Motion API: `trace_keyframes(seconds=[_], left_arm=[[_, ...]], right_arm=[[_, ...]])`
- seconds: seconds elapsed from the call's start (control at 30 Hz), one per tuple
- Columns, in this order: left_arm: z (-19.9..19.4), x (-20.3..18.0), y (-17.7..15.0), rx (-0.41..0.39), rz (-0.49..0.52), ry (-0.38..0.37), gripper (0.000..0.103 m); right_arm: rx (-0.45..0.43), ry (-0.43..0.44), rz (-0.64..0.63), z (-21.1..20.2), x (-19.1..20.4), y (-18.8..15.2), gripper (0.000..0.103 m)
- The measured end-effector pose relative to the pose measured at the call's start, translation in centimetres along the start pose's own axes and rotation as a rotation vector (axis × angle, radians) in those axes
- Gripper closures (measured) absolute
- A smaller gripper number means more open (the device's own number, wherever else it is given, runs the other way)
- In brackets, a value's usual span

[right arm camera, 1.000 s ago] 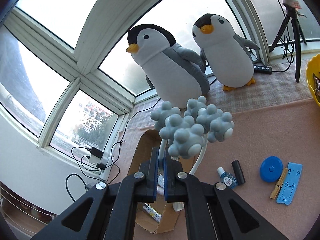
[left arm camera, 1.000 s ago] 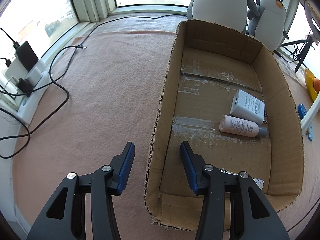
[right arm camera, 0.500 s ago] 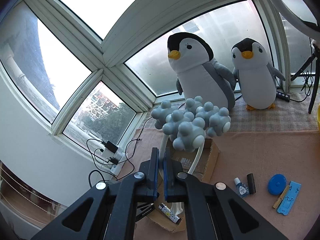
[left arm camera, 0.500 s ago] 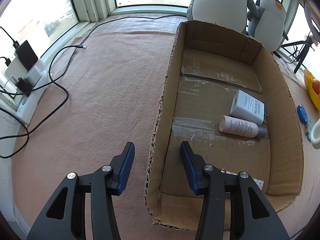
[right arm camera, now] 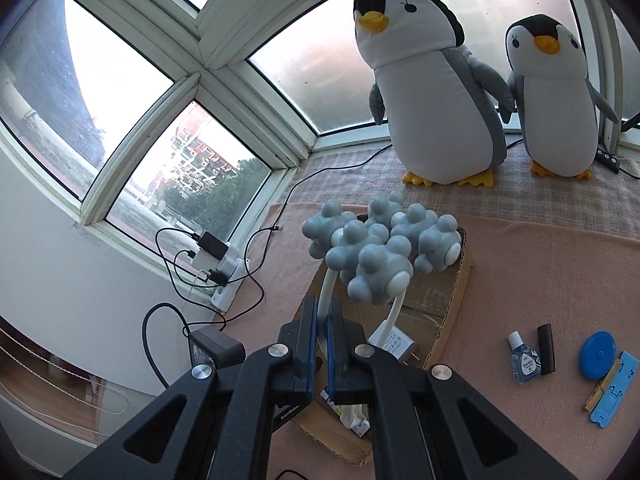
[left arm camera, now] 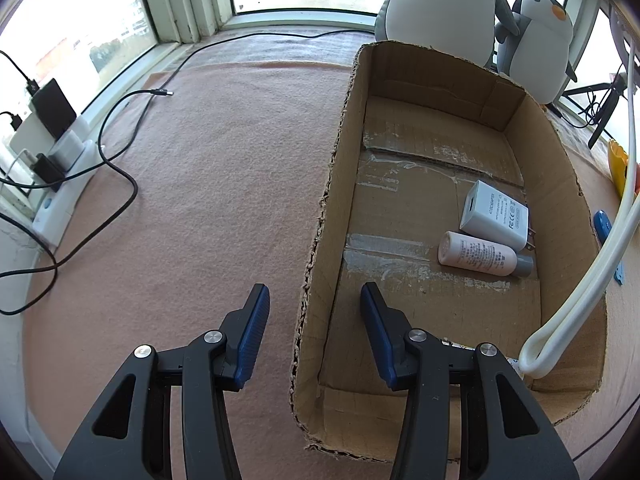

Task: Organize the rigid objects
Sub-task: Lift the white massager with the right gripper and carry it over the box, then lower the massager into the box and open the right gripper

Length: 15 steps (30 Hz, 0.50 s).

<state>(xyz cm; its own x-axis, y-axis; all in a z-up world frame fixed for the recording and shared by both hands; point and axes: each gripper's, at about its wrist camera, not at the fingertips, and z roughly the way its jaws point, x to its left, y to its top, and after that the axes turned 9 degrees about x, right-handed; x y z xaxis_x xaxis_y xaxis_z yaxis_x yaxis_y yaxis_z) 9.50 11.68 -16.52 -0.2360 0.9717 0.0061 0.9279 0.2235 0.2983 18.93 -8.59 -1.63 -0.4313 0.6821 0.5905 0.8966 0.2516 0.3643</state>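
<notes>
Massage roller with knobbly grey-blue balls and a looped white plastic handle (right arm camera: 380,256) fills the centre of the right wrist view, one handle strand pinched between the pressed-together blue pads of the right gripper (right arm camera: 322,340), angled down over the open brown cardboard box (left arm camera: 320,216). In the left wrist view, the left gripper (left arm camera: 314,328) points steeply down at lower centre, jaws spread astride the box's left wall without touching it. Inside lie a white charger block (left arm camera: 494,214) and a pale pink bottle (left arm camera: 478,256).
</notes>
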Motion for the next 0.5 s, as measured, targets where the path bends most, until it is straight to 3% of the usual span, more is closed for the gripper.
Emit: trace_keyframes(seconds=[0.33, 0.5], left_arm=[[0.1, 0.1, 0.2, 0.003, -0.004, -0.003, 0.057], [0.2, 0.2, 0.3, 0.004, -0.007, -0.008, 0.056]], right_arm=[[0.045, -0.032, 0.008, 3.9, 0.0, 0.7, 0.099], [0.069, -0.109, 0.018, 6.0, -0.7, 2.1, 0.097]])
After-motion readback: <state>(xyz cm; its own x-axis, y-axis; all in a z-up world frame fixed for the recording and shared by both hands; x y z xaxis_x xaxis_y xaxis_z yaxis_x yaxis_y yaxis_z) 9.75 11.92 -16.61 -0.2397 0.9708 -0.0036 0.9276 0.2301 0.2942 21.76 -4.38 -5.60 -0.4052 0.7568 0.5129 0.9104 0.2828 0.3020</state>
